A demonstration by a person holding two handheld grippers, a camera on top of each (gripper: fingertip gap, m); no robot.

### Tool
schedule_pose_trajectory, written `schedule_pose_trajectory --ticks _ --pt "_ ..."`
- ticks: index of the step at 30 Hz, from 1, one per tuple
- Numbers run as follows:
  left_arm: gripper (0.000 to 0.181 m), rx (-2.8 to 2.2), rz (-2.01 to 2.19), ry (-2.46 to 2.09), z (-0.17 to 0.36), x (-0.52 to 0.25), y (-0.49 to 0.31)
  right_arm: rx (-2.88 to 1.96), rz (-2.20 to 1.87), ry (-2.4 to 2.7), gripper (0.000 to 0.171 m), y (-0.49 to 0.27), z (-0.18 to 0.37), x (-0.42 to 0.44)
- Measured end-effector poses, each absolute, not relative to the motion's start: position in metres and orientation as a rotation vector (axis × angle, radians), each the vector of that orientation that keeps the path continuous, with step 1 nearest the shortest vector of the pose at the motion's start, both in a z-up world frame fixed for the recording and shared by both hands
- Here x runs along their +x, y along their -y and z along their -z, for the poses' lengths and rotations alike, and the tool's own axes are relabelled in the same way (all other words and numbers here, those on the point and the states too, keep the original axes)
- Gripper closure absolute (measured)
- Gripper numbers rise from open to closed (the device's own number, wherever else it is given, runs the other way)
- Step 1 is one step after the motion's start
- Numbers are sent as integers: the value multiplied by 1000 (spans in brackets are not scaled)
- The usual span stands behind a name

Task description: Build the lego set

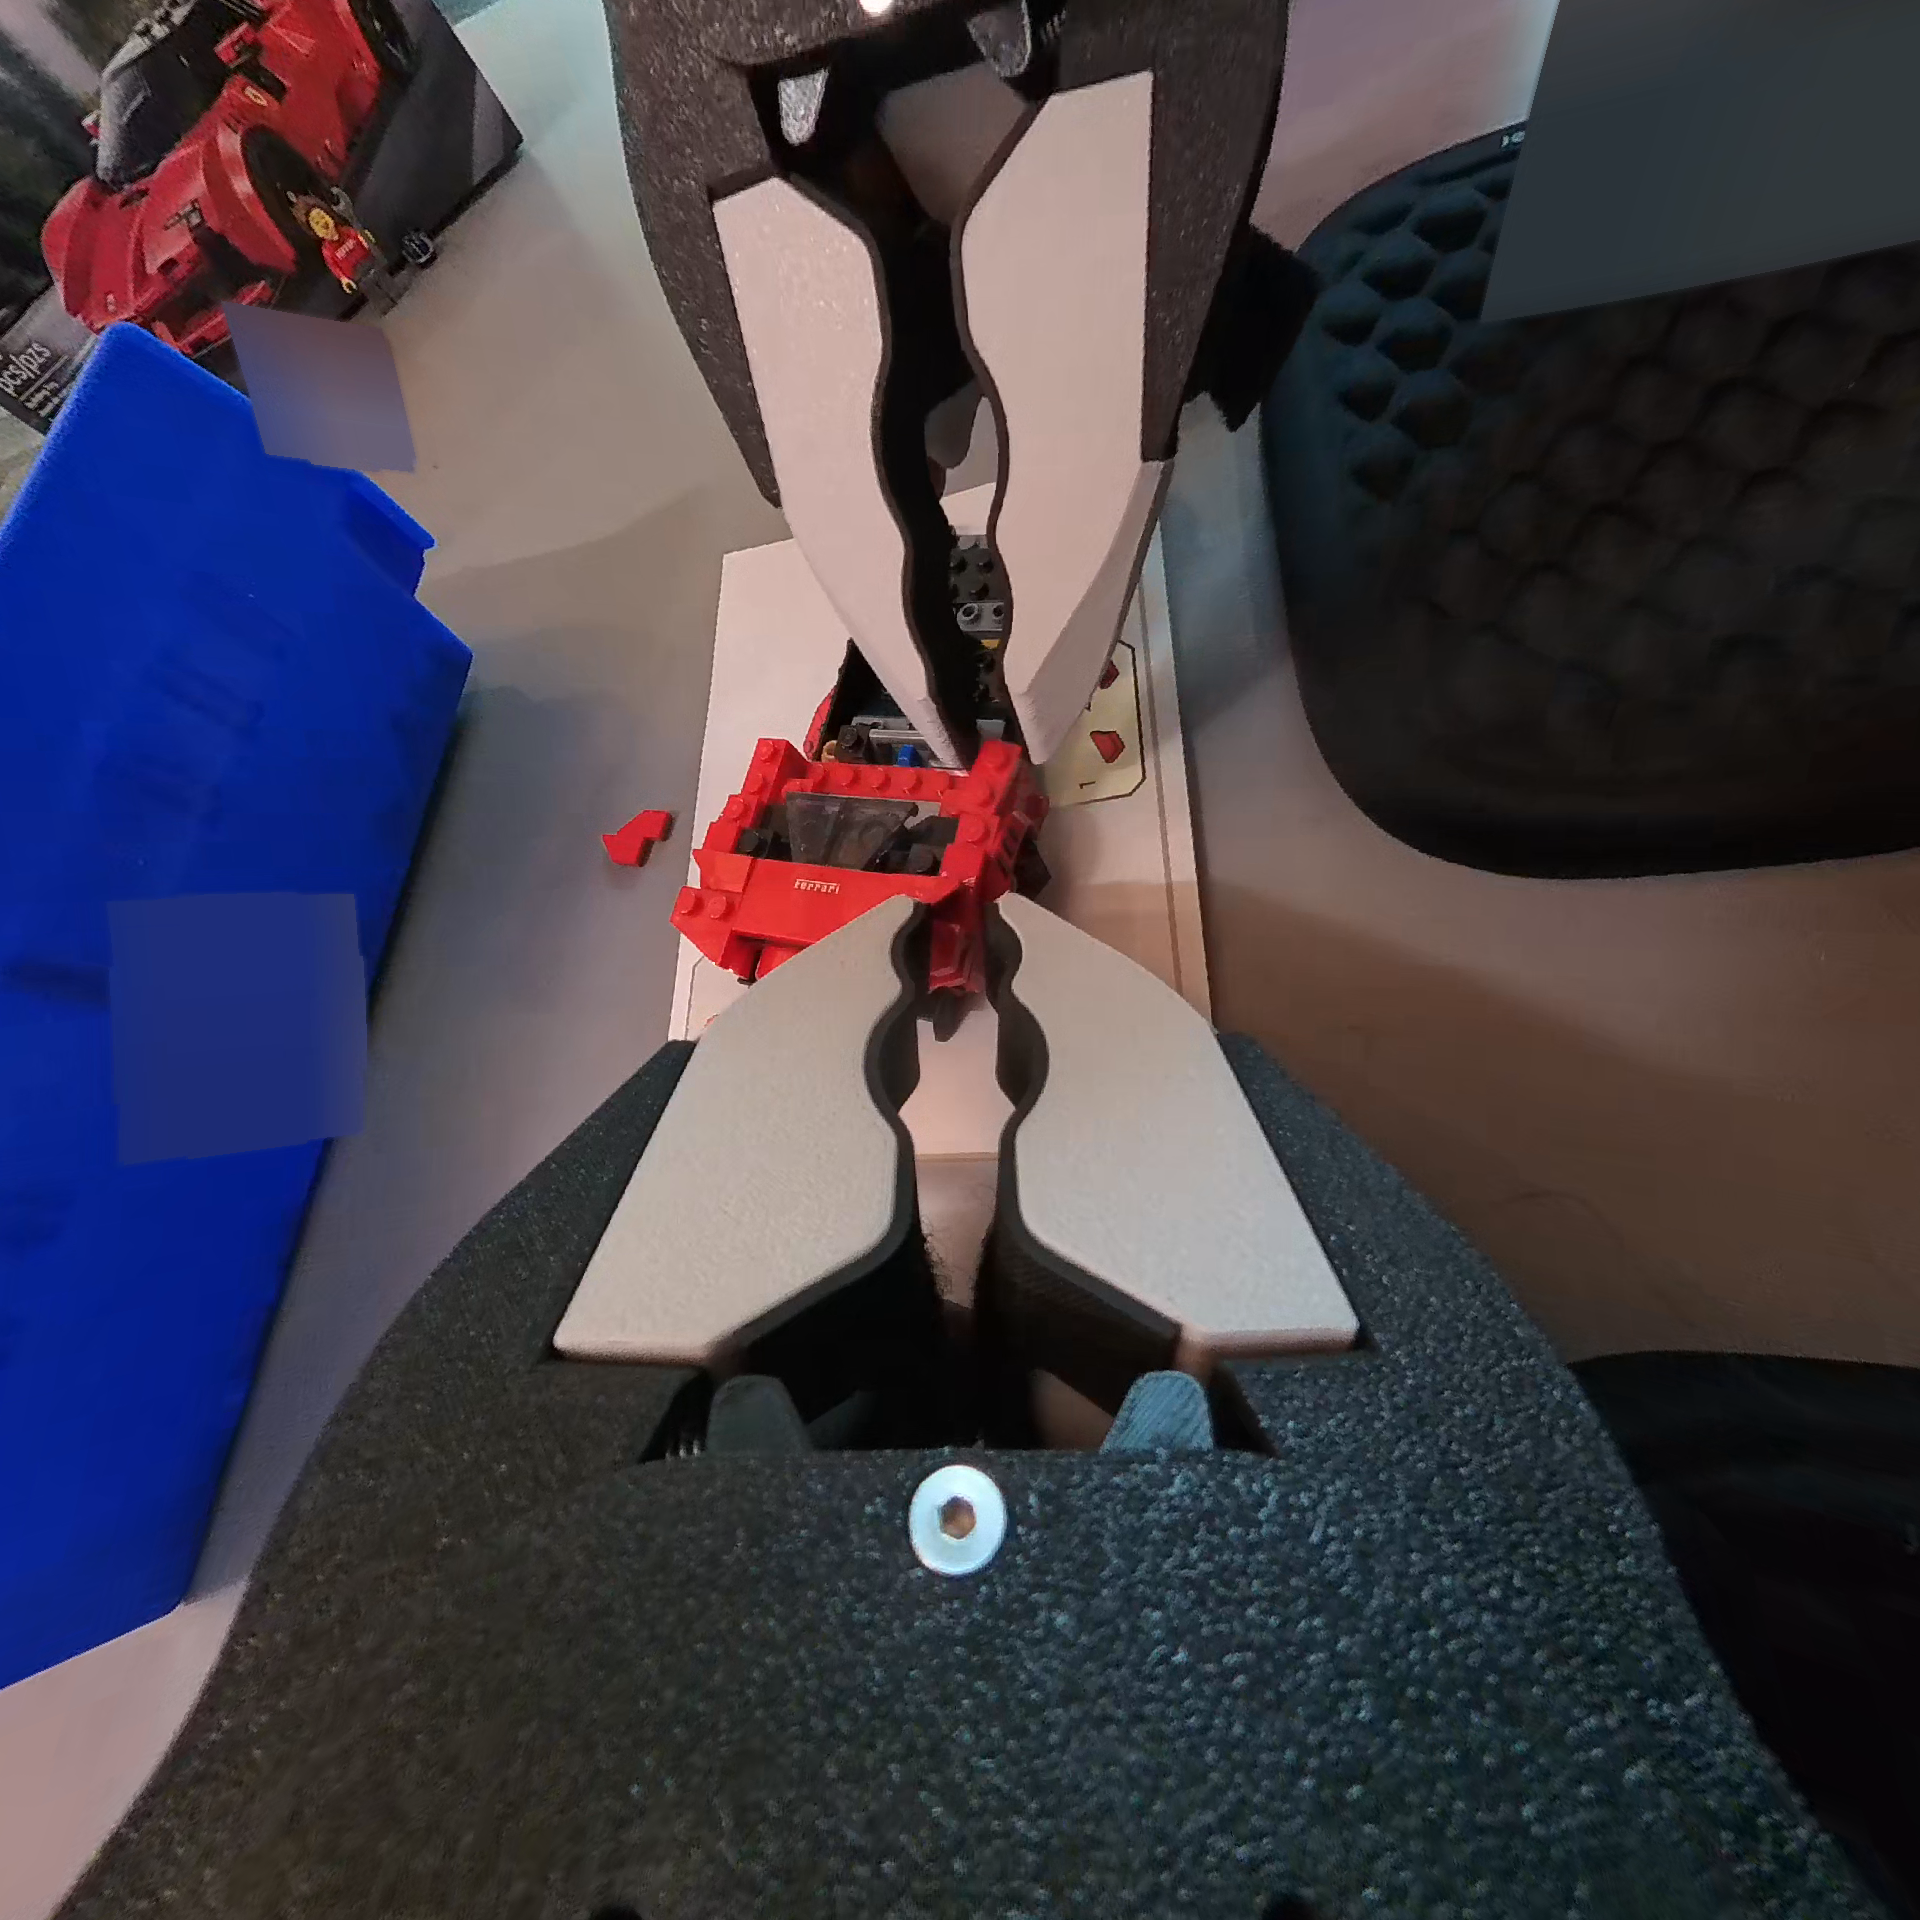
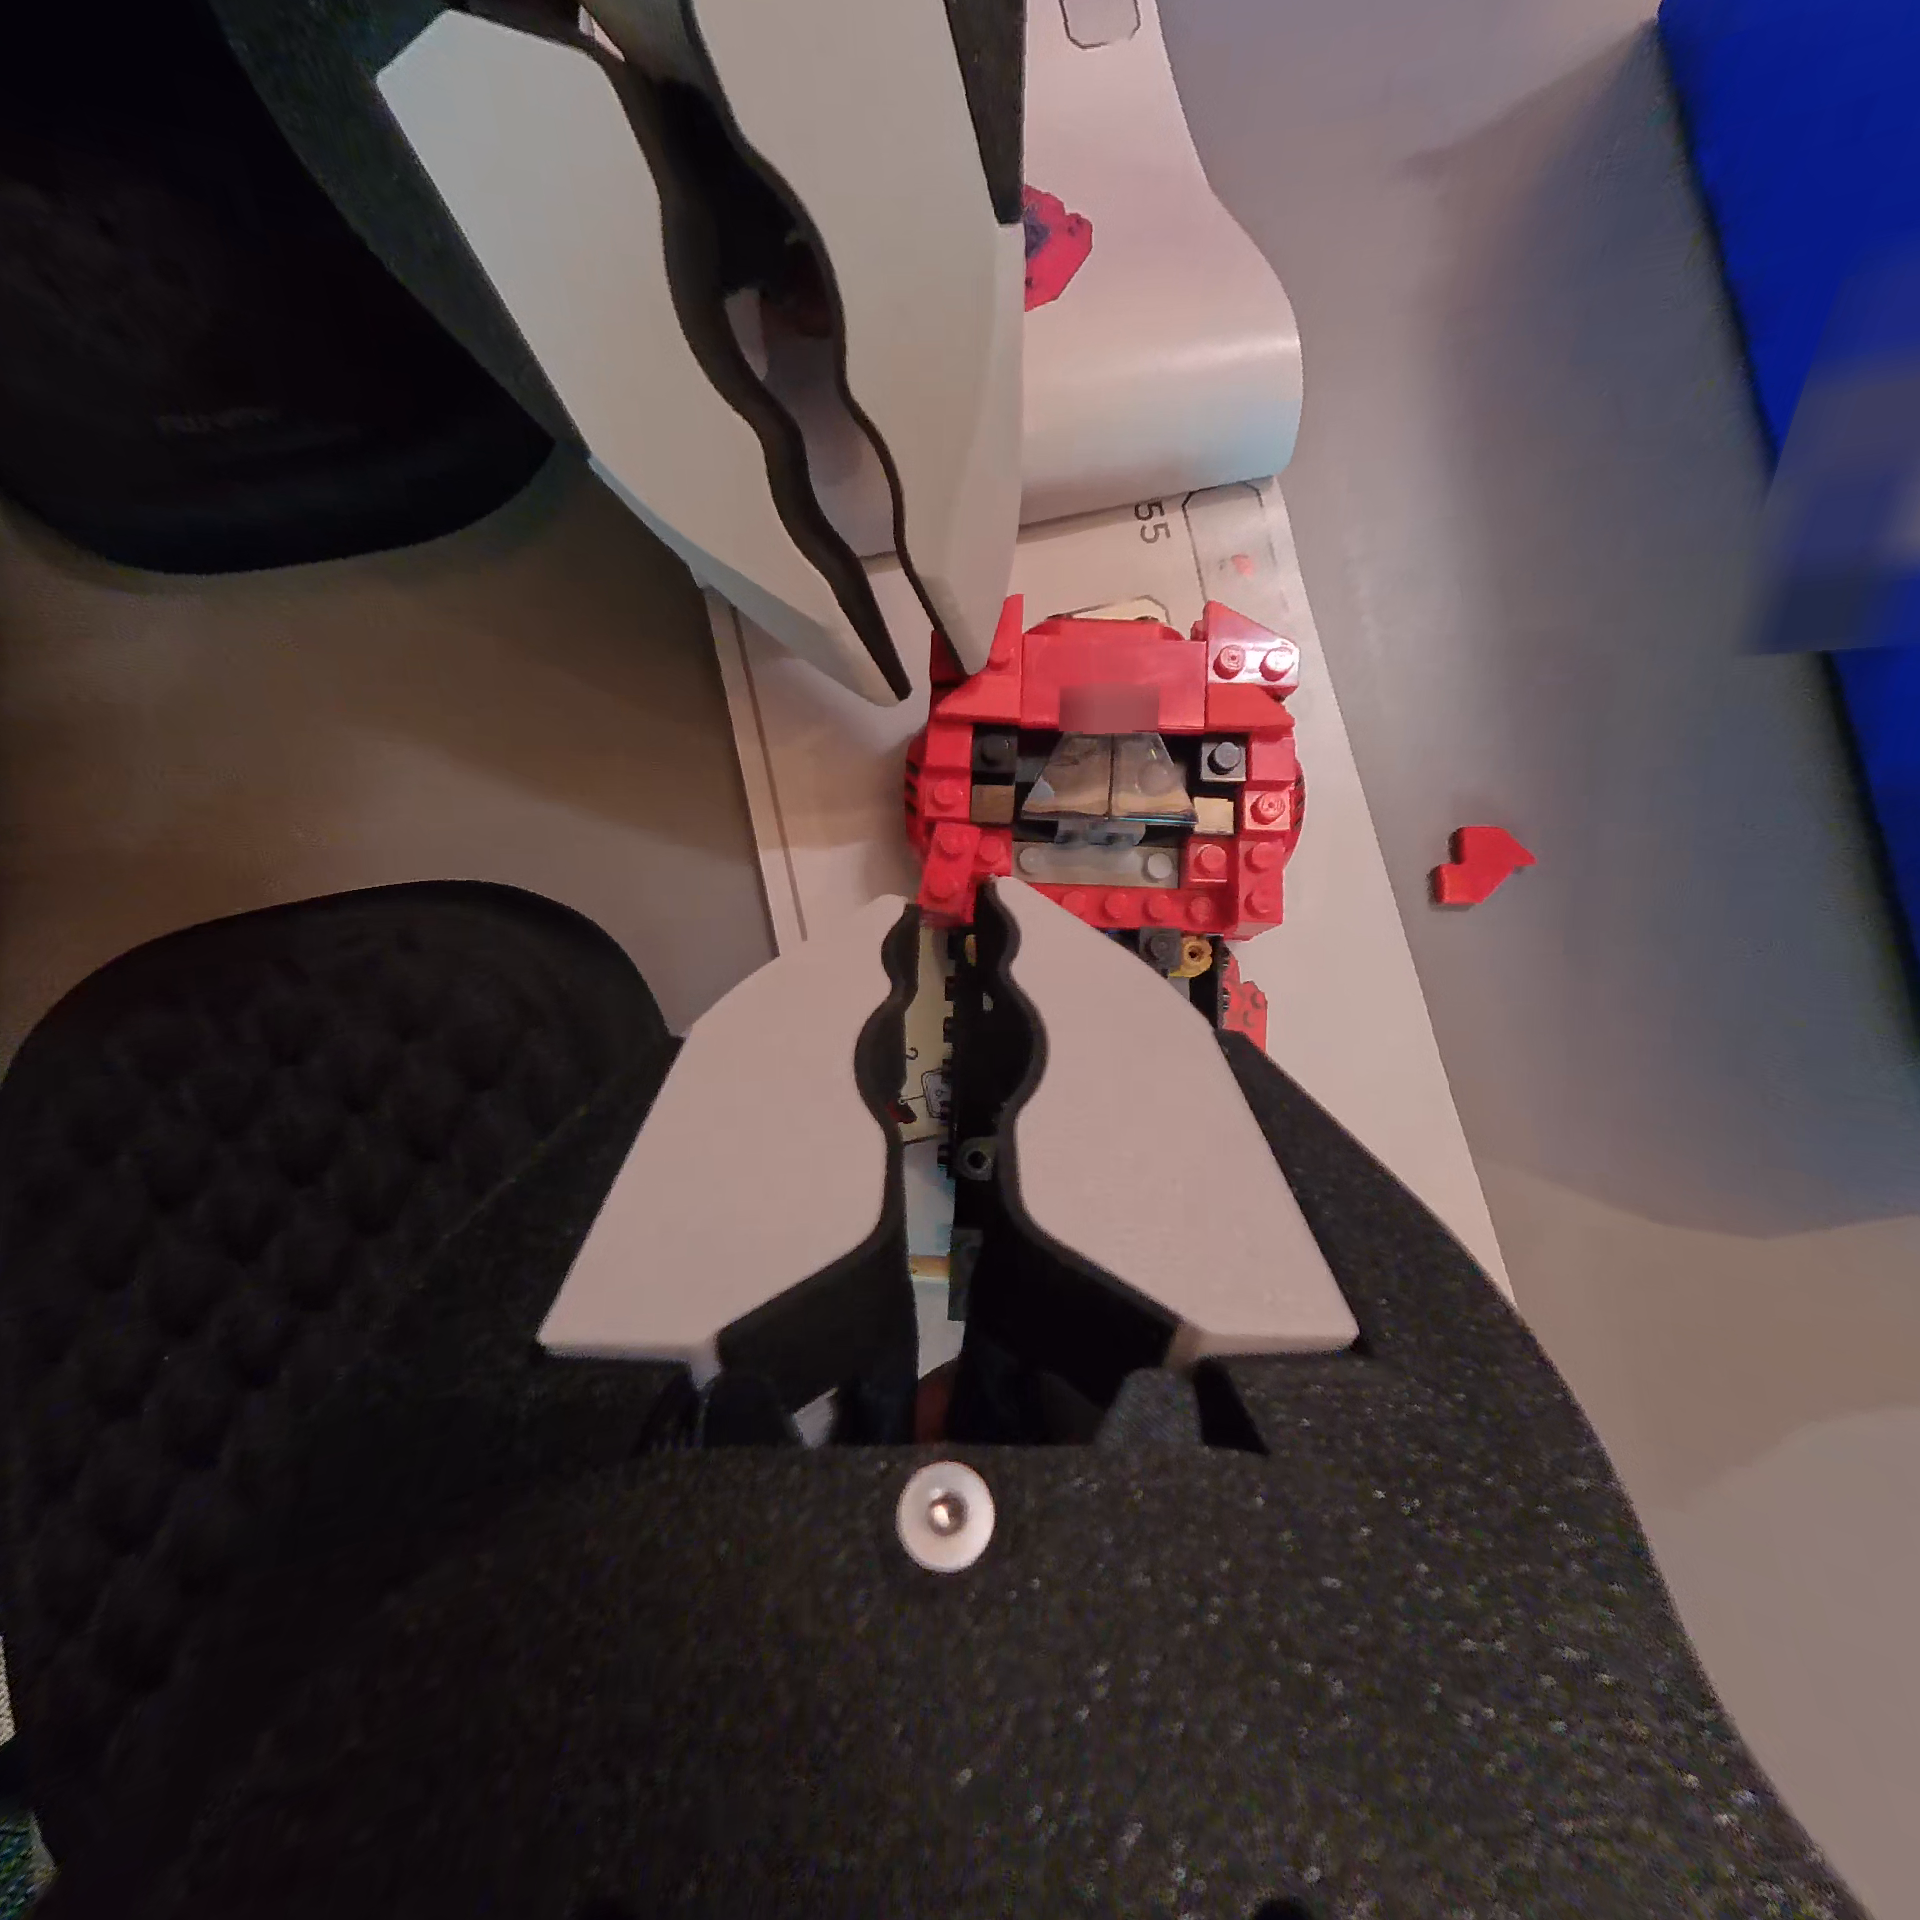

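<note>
A part-built red lego car (image 1: 821,888) with a black chassis stands on the open instruction booklet (image 1: 769,644). My left gripper (image 1: 956,914) is shut on a red corner at the car's rear end. My right gripper (image 1: 982,743) reaches in from the far side, shut on the black chassis behind the red body. In the right wrist view the car (image 2: 1091,665) lies just past my right gripper (image 2: 953,899), with the black chassis between its fingers. The left gripper (image 2: 935,675) pinches the car's far left corner. A loose red slope piece (image 1: 636,836) (image 2: 1481,862) lies on the table beside the car.
A blue bin (image 1: 208,831) (image 2: 1818,312) stands close to the loose piece. The set's box (image 1: 239,156), with a red car pictured on it, is at the far left. A black honeycomb cushion (image 1: 1610,571) (image 2: 260,1195) lies on the other side of the booklet (image 2: 1143,416). My left and right fingertips are right by each other. It is some 10 cm from my right tips to the loose red slope piece (image 2: 1481,862). Seen from the left wrist view (image 1: 637,836) as well.
</note>
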State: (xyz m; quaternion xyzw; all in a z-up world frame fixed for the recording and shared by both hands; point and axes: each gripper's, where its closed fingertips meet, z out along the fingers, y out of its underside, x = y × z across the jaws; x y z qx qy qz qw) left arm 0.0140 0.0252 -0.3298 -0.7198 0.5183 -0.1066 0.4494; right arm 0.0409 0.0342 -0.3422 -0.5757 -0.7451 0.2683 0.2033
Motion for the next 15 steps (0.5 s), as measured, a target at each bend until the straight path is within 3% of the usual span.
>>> schedule_pose_trajectory --ticks 15 --pt "172 -1778 267 -1283 330 15 -25 -1555 -729 2100 163 -34 342 41"
